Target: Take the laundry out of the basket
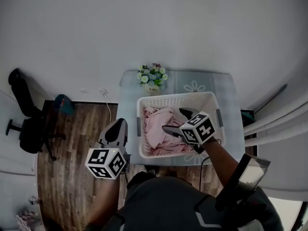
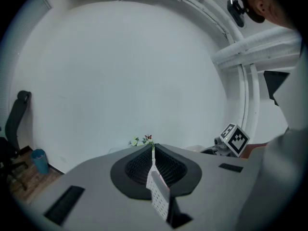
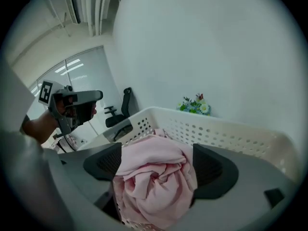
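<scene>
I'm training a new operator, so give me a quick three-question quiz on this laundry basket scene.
1. True or false: the white laundry basket is empty.
2. What stands behind the basket? A) potted flowers B) a kettle C) a lamp
3. Fill in: the right tongs are ___ around the pink laundry.
Key: 1 false, laundry lies in it; 2 A; 3 open.
</scene>
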Action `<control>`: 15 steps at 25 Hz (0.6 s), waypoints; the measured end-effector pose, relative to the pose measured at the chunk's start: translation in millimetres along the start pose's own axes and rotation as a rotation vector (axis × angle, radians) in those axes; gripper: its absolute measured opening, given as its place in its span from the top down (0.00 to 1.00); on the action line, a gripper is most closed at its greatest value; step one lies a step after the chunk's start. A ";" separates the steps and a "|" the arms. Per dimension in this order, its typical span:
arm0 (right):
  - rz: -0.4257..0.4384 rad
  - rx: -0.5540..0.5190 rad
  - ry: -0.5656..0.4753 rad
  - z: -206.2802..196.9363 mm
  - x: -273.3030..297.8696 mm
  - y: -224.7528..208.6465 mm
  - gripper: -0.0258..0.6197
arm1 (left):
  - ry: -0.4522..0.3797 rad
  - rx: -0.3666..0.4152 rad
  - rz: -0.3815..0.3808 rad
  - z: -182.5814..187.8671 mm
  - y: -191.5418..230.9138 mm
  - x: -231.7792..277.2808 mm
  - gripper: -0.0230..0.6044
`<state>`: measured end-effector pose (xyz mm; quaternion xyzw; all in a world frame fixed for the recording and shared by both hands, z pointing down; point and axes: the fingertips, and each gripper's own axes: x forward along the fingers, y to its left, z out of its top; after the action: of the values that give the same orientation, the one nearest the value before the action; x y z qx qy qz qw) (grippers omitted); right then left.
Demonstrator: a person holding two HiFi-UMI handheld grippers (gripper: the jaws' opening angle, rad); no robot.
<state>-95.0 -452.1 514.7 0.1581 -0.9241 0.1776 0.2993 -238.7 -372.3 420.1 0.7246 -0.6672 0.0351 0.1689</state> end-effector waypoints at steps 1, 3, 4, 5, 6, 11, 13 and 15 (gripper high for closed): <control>0.013 -0.002 0.038 -8.3 7.9 -0.3 0.27 | 0.008 -0.013 0.003 -5.0 6.3 3.3 0.95; 0.038 0.002 0.111 -23.8 22.9 -2.0 0.23 | 0.025 -0.021 0.007 -14.4 17.1 10.9 0.95; 0.049 0.012 0.145 -30.6 29.7 -3.5 0.21 | 0.038 -0.023 0.004 -19.4 20.9 15.5 0.94; 0.060 0.022 0.176 -36.7 36.0 -5.2 0.20 | 0.052 -0.025 -0.001 -24.9 24.1 20.4 0.94; 0.067 0.029 0.206 -42.8 41.7 -7.2 0.19 | 0.069 -0.029 -0.006 -31.1 26.9 25.2 0.94; 0.081 0.048 0.329 -70.7 64.5 -15.1 0.13 | 0.135 -0.051 -0.008 -59.2 41.5 41.4 0.94; 0.095 0.057 0.358 -75.6 72.7 -13.2 0.12 | 0.152 -0.065 -0.015 -68.1 46.2 46.1 0.92; 0.105 0.041 0.403 -80.5 80.4 -11.5 0.11 | 0.176 -0.094 -0.034 -78.6 46.5 51.4 0.86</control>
<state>-112.4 -443.1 627.4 0.0772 -0.8487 0.2399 0.4650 -265.0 -400.8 517.4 0.7212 -0.6383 0.0642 0.2613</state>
